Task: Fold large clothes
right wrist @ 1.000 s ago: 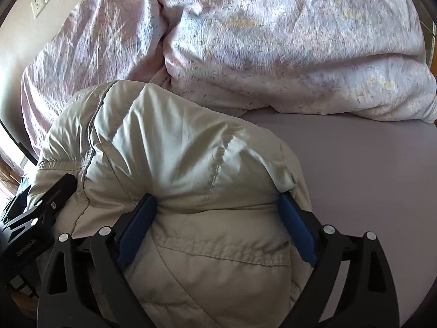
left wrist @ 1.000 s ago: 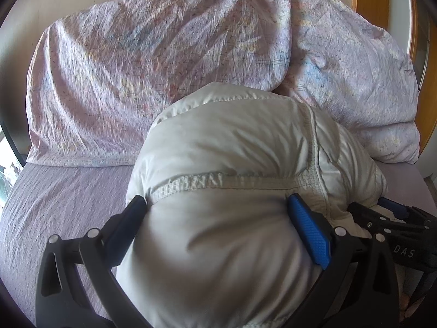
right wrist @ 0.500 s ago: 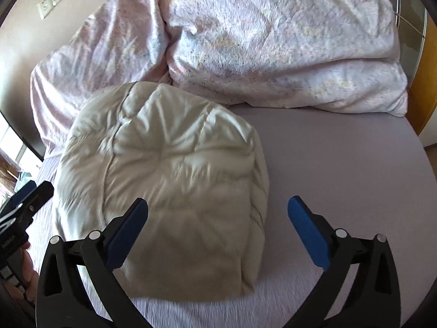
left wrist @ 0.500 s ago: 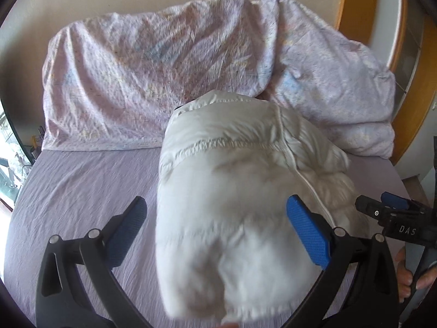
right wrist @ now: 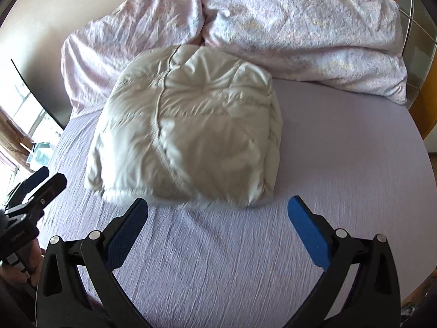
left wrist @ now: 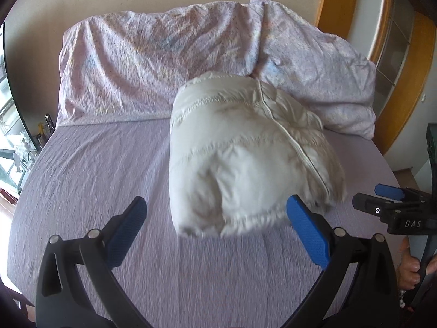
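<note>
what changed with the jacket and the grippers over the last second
Both grippers let go of the folded white puffer jacket and pulled back toward the foot of the bed. The left gripper and right gripper were pressed around its near end; now they stand open and clear of it. The jacket stays folded on the purple sheet, against the pillows.

Folded jacket (left wrist: 245,158) (right wrist: 188,136): on bed (left wrist: 95,177) (right wrist: 341,164), mid-width, far end against pillows. Pillows (left wrist: 153,65) (right wrist: 300,27): two, side by side along head edge. Left tool (left wrist: 215,218): over foot edge, apart from jacket. Right tool (right wrist: 218,216): beside it, likewise apart.
</note>
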`<state>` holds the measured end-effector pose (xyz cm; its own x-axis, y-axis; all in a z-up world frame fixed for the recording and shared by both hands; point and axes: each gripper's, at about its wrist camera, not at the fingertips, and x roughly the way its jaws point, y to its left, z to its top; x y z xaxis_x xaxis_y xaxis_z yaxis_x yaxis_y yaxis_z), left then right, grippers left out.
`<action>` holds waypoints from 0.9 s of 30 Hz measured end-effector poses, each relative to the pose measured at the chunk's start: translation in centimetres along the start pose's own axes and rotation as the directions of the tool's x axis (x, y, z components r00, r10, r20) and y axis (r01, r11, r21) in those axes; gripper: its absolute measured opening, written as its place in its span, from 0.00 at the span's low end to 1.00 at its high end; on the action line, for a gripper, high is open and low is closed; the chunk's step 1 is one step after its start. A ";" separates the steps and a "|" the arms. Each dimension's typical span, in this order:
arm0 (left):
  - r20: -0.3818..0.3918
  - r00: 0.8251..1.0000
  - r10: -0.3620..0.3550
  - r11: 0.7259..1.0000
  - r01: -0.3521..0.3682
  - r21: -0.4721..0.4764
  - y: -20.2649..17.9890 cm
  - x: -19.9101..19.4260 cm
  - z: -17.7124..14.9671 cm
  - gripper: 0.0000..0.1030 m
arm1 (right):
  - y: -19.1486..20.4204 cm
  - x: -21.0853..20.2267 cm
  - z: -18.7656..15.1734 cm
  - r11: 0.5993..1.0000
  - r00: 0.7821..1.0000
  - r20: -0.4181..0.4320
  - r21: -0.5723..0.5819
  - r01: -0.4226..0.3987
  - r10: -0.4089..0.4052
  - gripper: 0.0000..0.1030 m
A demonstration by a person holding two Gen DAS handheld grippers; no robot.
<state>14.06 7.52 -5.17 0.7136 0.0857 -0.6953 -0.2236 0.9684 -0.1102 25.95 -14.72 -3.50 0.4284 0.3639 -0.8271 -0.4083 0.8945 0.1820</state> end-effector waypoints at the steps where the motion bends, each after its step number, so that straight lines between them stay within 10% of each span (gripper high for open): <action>1: -0.003 1.000 -0.005 1.000 0.005 0.001 -0.1 -0.3 -0.3 0.98 | 0.1 -0.2 -0.4 1.000 1.000 -0.007 0.003 -0.007 0.007 0.99; 27: -0.034 0.998 -0.047 0.999 0.046 -0.013 -2.3 -3.7 -5.4 0.98 | 0.7 -3.5 -6.2 0.996 0.996 0.003 0.016 -0.093 0.093 0.99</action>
<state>8.39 3.71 -6.17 0.7002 0.0321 -0.7133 -0.1985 0.9683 -0.1513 19.22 -17.00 -3.80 0.3907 0.4461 -0.8052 -0.4337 0.8608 0.2665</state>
